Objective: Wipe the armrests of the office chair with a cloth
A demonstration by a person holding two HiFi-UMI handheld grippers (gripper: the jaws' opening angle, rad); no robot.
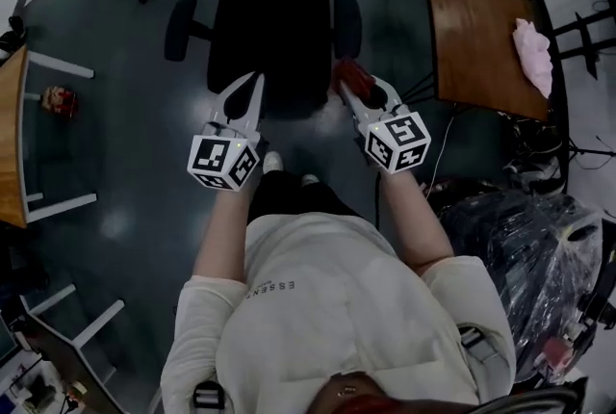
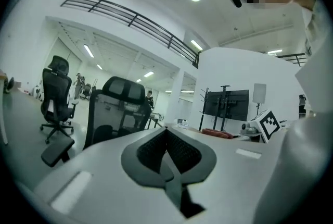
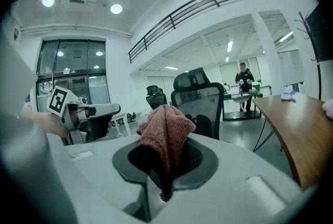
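The cloth (image 3: 165, 137) is bunched and pinched between the right gripper's (image 1: 348, 90) 2 jaws, rising past their tips. Just ahead of those tips lies the office chair's (image 1: 274, 41) right-hand armrest (image 1: 346, 25), apparently untouched, so wiping looks about to begin. The next move calls for lowering the cloth onto that pad and rubbing along it. The left gripper (image 1: 252, 85) hovers empty, jaws pressed together, with the left-hand armrest (image 1: 179, 29) beyond its tips.
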